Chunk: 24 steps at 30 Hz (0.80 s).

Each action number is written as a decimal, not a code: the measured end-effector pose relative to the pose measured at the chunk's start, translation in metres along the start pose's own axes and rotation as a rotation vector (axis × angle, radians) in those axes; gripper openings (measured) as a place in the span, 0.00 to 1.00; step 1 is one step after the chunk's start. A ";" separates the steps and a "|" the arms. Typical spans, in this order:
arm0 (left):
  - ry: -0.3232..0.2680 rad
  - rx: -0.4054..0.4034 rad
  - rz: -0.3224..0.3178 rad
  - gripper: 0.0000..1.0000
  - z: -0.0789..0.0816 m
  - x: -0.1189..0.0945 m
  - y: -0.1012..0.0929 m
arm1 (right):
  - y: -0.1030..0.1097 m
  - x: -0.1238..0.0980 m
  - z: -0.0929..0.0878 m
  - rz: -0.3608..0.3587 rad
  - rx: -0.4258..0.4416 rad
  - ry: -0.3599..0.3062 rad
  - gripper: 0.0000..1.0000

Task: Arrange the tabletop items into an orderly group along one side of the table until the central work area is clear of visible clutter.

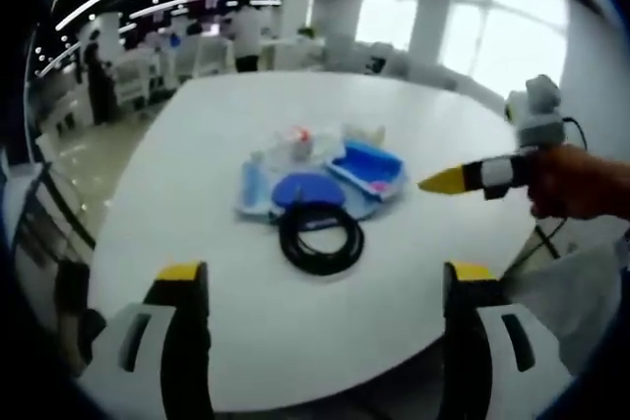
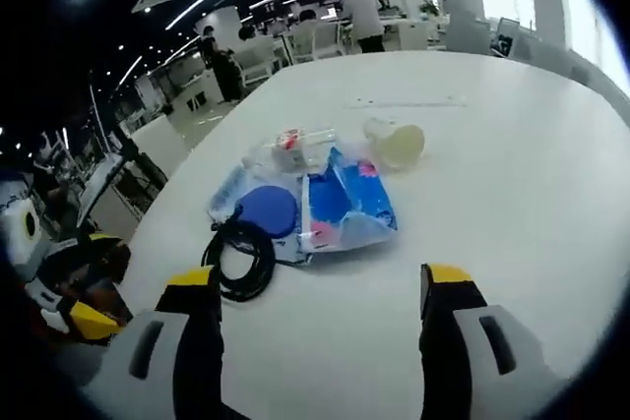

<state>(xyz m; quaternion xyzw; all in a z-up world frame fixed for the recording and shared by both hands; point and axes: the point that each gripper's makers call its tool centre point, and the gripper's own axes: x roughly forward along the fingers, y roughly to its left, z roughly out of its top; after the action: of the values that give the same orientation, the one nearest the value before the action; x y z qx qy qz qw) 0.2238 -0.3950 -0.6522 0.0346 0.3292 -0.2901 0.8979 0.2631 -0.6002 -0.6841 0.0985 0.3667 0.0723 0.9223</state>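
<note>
Bright ceiling strips and tall windows frame an open hall where a white table [image 1: 197,194] carries a small heap of items near its middle. Seen in the left gripper view, a coiled black cable [image 1: 321,237] lies nearest the camera, touching a round blue lid [image 1: 307,189] that sits on clear plastic packaging. Just beside them rests a blue pouch [image 1: 368,166], with a small box bearing a red mark [image 1: 295,139] behind it.

The left gripper [image 1: 325,287] hovers over the table's near edge with its yellow-tipped jaws spread wide and nothing between them; the cluster lies ahead of it, apart from the tips. The right gripper [image 1: 438,182], held in a person's hand [image 1: 576,182], points at the pouch from the side, close to it but not touching.

From the right gripper view, the right gripper [image 2: 320,287] likewise stands parted and empty, the cable [image 2: 241,258] and pouch [image 2: 349,202] just ahead of it. A clear plastic cup [image 2: 396,143] lies tipped on its side beyond the pouch. People stand among desks in the background.
</note>
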 end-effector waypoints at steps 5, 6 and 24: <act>0.002 -0.016 0.001 0.96 0.000 0.001 0.002 | -0.009 0.023 0.002 -0.037 0.145 0.009 0.81; 0.004 -0.016 0.003 0.96 -0.001 0.001 0.002 | -0.011 0.027 0.004 -0.041 0.140 0.007 0.81; 0.004 -0.052 0.021 0.96 -0.002 0.002 0.010 | -0.029 0.097 0.011 -0.104 0.342 0.083 0.78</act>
<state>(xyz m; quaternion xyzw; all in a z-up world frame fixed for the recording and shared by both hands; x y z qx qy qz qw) 0.2291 -0.3873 -0.6559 0.0152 0.3379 -0.2718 0.9009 0.3420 -0.6094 -0.7475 0.2316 0.4159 -0.0351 0.8787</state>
